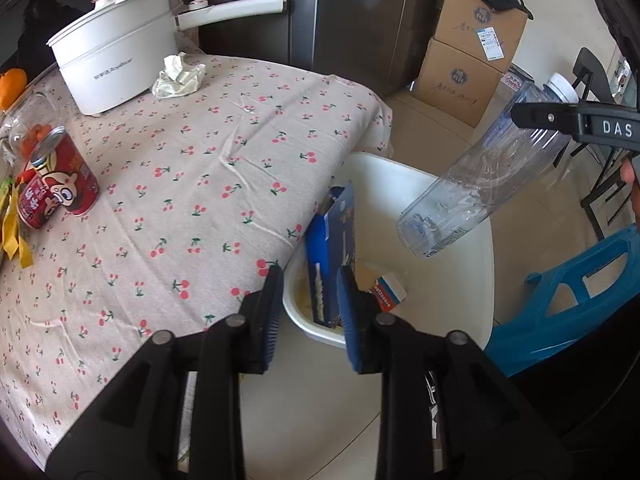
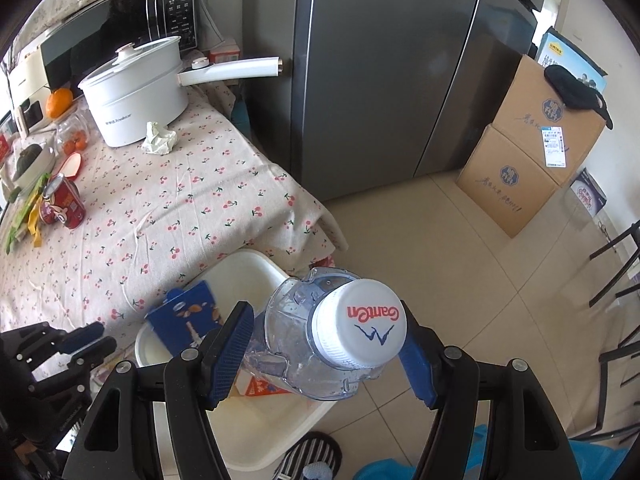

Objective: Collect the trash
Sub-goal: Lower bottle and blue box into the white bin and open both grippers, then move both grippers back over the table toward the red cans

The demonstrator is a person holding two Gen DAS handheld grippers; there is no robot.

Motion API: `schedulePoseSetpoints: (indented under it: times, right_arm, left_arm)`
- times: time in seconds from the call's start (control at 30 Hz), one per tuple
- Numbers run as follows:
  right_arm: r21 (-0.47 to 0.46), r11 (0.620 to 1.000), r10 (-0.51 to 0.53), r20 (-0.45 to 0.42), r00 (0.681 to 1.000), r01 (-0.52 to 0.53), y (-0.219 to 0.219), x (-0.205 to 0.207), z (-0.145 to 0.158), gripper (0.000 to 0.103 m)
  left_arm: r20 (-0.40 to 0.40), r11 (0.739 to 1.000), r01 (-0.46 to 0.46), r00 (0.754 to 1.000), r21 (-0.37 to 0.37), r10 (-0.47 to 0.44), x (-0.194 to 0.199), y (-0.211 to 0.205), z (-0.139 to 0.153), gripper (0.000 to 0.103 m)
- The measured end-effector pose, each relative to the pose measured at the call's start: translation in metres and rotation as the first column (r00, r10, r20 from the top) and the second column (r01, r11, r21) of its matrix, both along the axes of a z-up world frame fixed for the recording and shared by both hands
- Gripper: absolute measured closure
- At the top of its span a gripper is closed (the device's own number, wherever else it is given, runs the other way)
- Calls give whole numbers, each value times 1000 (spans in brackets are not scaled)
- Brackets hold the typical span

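My right gripper (image 2: 326, 354) is shut on a clear plastic bottle (image 2: 320, 344) with a white cap and holds it tilted above the white bin (image 2: 256, 272). The bottle (image 1: 484, 176) and the bin (image 1: 452, 216) also show in the left wrist view. A blue carton (image 1: 332, 252) and a small red-and-white pack (image 1: 388, 288) lie in the bin. My left gripper (image 1: 308, 308) is open and empty, over the table edge next to the bin. A crumpled tissue (image 1: 178, 76) and a red can (image 1: 56, 184) lie on the cherry-print tablecloth (image 1: 208, 184).
A white pot (image 1: 116, 52) with a long handle stands at the table's back. A jar and an orange (image 2: 59, 102) sit at the left. Cardboard boxes (image 2: 536, 148) stand by the fridge (image 2: 380, 72). A blue stool (image 1: 568, 296) and black chair legs (image 2: 616, 280) are at the right.
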State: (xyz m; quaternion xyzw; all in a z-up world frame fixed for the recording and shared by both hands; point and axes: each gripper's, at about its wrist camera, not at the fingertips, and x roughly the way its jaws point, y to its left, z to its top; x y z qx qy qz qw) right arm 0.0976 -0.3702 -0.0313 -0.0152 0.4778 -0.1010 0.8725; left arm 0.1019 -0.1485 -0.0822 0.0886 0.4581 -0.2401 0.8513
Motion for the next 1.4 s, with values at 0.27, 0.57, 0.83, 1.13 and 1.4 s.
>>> schedulePoseSetpoints:
  times: [0.27, 0.57, 0.83, 1.13, 1.4]
  right_arm:
    - [-31, 999, 29, -66, 997, -31, 15, 13, -18, 32]
    - [-82, 994, 48, -255, 966, -71, 42, 43, -72, 32]
    - [-94, 993, 36, -329, 943, -71, 50, 58, -98, 31]
    - [-111, 989, 70, -231, 970, -98, 69, 56, -66, 21]
    - [-62, 984, 158, -108, 981, -165, 104, 51, -27, 19]
  left_arm:
    - [92, 992, -111, 990, 54, 106, -11, 39, 27, 23]
    - [99, 979, -195, 977, 60, 188, -15, 80, 34, 17]
    - [98, 969, -241, 967, 55, 235, -22, 107, 37, 12]
    - [69, 957, -288, 956, 18, 286, -23, 138, 43, 12]
    - [36, 925, -376, 925, -48, 378, -17, 186, 54, 11]
